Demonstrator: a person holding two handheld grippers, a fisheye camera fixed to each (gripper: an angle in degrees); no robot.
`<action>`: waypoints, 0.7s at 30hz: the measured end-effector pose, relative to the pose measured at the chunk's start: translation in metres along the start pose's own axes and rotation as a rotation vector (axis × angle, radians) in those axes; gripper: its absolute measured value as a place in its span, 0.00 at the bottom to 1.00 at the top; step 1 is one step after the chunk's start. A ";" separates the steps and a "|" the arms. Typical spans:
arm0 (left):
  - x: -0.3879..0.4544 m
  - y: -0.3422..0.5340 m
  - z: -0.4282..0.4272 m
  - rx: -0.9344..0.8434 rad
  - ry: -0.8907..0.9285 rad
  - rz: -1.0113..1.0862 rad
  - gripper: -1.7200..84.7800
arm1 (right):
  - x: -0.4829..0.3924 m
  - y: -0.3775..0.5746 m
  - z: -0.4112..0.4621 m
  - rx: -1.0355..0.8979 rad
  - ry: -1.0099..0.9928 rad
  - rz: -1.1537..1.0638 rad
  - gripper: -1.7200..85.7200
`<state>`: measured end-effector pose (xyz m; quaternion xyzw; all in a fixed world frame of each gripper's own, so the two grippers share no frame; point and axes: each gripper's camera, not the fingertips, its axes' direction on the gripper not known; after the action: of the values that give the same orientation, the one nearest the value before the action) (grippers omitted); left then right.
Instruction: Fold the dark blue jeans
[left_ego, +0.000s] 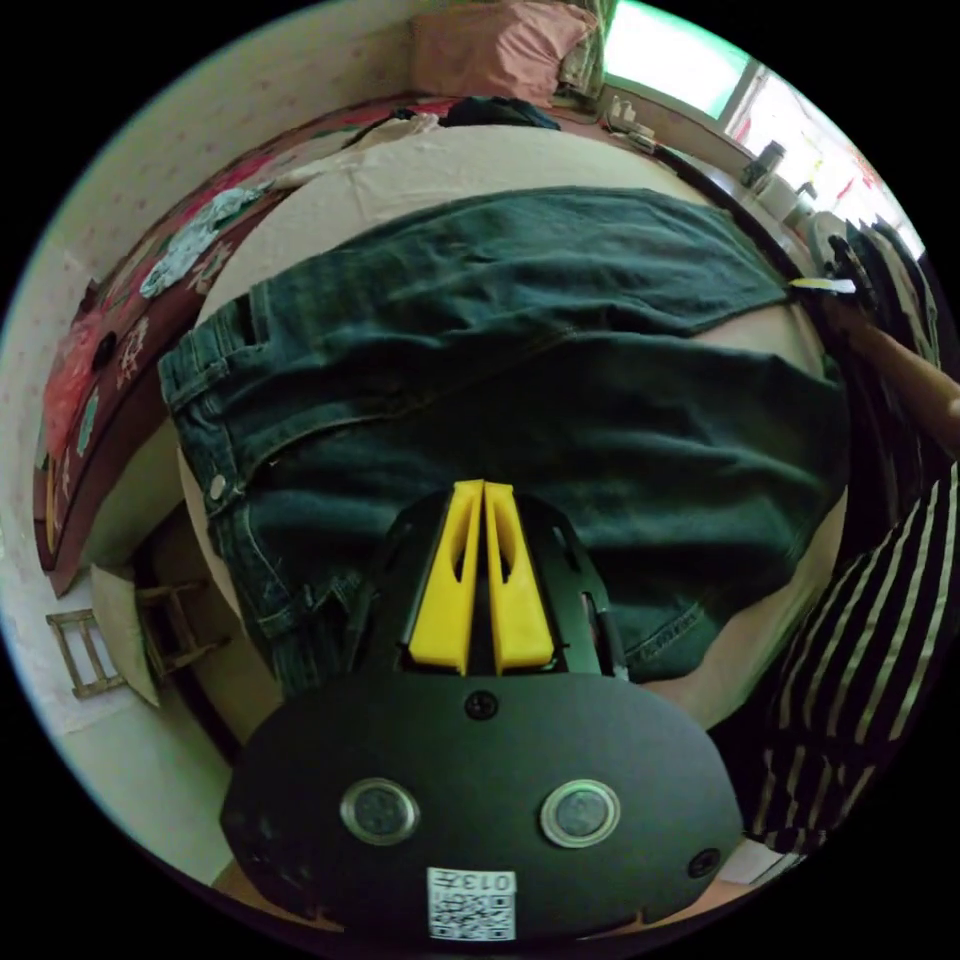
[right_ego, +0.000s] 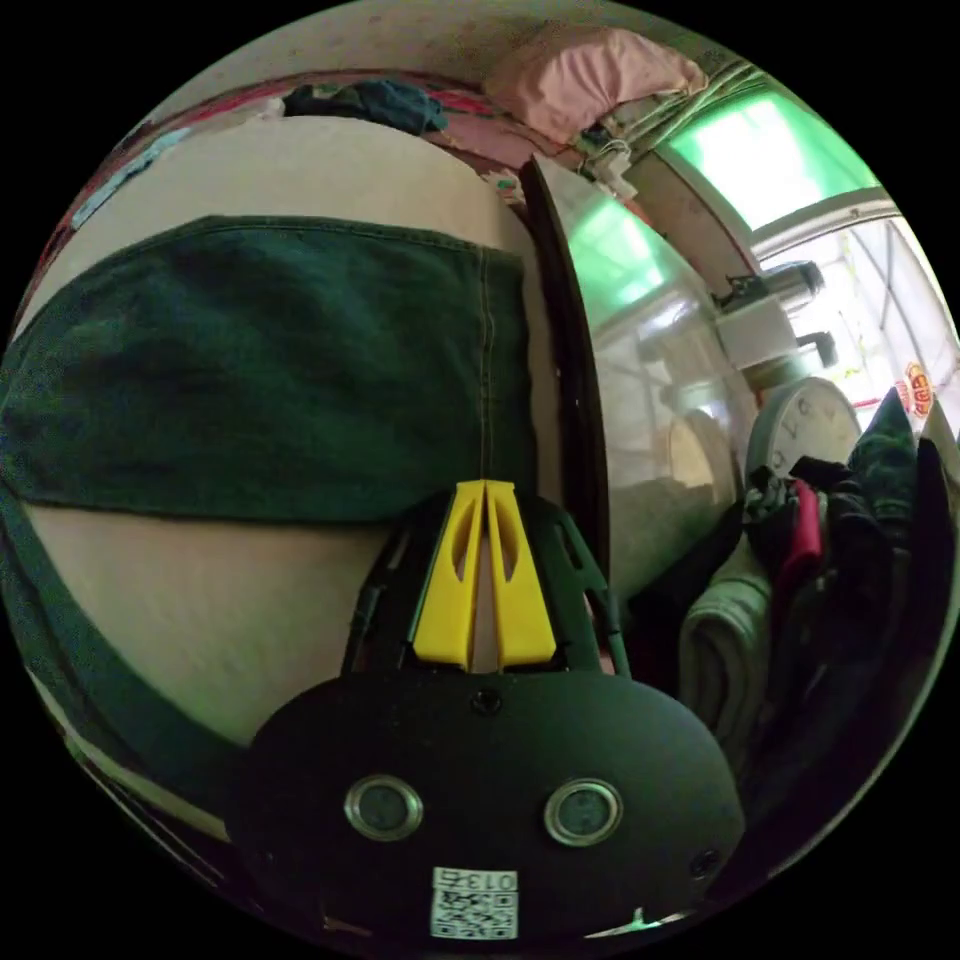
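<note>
- The dark blue jeans (left_ego: 520, 330) lie spread across the pale bed (left_ego: 470, 170), legs apart, waistband towards the patterned blanket (left_ego: 150, 290).
- The left gripper (left_ego: 484, 490), jaws pressed together and holding nothing, hovers over the near leg.
- The right gripper (right_ego: 485, 490), jaws likewise together, sits by the far leg's hem.
- Folding looks unstarted; next, both must open and pinch fabric.

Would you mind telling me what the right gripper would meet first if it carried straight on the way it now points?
Probably the hem edge of the dark blue jeans just beyond the right gripper, though depth is unclear.
</note>
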<state>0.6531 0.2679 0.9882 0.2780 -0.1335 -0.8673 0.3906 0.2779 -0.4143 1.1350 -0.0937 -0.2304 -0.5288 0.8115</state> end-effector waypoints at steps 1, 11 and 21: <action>-0.004 0.003 0.001 -0.020 0.024 -0.016 0.02 | 0.002 0.003 -0.003 0.002 -0.018 -0.007 0.02; -0.009 0.122 -0.019 -0.040 -0.091 -0.253 0.15 | 0.017 0.172 -0.049 0.116 -0.044 -0.026 0.09; -0.073 0.210 -0.009 0.063 0.101 -0.693 0.18 | -0.007 0.194 -0.047 0.188 -0.266 -0.381 0.15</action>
<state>0.8244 0.1840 1.1026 0.3613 -0.0381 -0.9290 0.0703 0.4630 -0.3449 1.1083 -0.0416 -0.3966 -0.6315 0.6650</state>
